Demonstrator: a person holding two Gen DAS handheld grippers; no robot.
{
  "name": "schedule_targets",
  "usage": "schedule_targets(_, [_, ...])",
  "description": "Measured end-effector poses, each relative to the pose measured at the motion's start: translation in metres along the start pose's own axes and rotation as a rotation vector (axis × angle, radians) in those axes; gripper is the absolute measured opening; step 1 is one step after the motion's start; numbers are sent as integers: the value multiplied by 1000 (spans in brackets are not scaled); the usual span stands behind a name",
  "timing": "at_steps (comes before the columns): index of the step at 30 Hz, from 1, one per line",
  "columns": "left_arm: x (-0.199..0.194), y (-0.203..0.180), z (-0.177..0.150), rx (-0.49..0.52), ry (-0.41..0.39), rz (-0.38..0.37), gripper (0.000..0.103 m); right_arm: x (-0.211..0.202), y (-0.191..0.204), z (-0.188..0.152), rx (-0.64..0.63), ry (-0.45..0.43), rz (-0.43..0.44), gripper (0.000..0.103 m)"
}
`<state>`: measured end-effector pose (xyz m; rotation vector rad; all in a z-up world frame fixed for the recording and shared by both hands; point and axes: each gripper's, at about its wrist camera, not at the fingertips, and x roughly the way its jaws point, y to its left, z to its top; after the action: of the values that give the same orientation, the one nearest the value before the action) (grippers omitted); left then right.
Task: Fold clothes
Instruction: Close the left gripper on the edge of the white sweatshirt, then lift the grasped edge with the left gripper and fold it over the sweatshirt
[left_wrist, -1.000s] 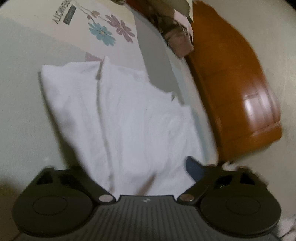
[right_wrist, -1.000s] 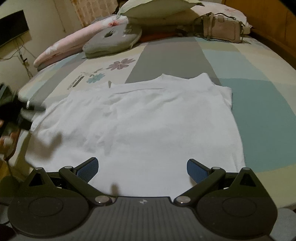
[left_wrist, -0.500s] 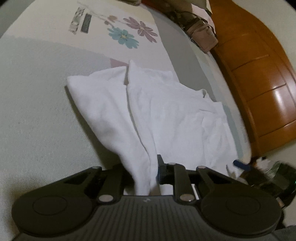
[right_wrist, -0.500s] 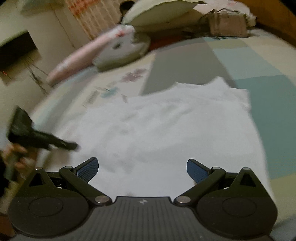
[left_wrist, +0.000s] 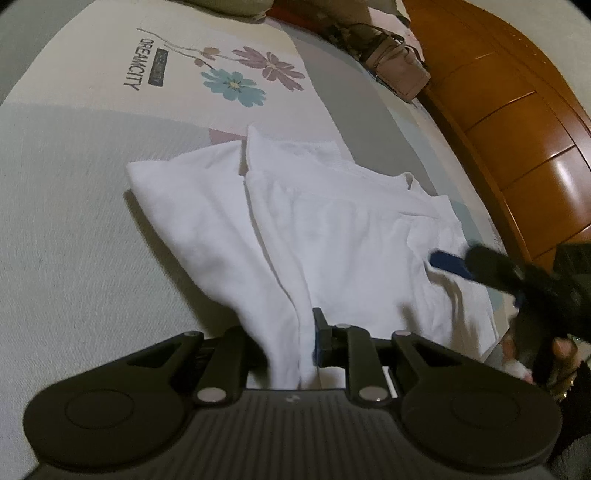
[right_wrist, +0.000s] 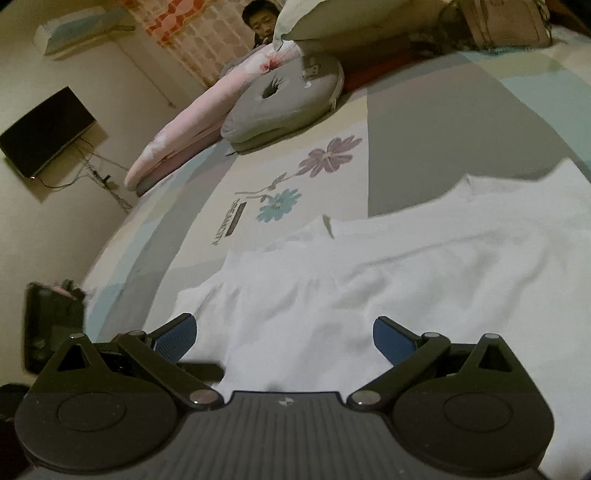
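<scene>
A white shirt (left_wrist: 332, 229) lies spread on the bed, its near corner pulled up into a bunched fold. My left gripper (left_wrist: 291, 343) is shut on that fold, and cloth runs down between its fingers. In the left wrist view my right gripper (left_wrist: 480, 280) reaches in from the right over the shirt's hem, one blue pad (left_wrist: 448, 260) showing, held by a hand (left_wrist: 561, 354). In the right wrist view the right gripper (right_wrist: 284, 336) stands open low over the shirt (right_wrist: 406, 266), with nothing pinched between its blue pads.
The bed cover (left_wrist: 74, 221) is patchwork with a flower print (left_wrist: 236, 85). A handbag (left_wrist: 395, 70) lies by the wooden headboard (left_wrist: 517, 122). A grey cushion (right_wrist: 284, 99) and pink pillow (right_wrist: 184, 136) line the far edge. A person (right_wrist: 262, 22) sits behind them. A TV (right_wrist: 44, 129) hangs on the wall.
My left gripper closed on the shirt's near corner and gathered it into a fold. My right gripper swung left across the shirt, coming into the left wrist view, and stayed open.
</scene>
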<state>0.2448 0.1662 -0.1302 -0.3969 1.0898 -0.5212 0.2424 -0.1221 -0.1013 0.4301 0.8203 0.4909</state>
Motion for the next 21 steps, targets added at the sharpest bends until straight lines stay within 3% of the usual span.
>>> schedule_targets(10, [1, -3, 1, 30, -2, 3, 19, 65, -9, 38, -56, -23, -85, 103])
schedule_targets(15, [1, -5, 1, 37, 2, 17, 19, 48, -2, 35, -54, -9, -88, 103])
schedule_targets(21, [0, -9, 0, 27, -5, 40, 19, 15, 1, -9, 4, 73, -74, 103])
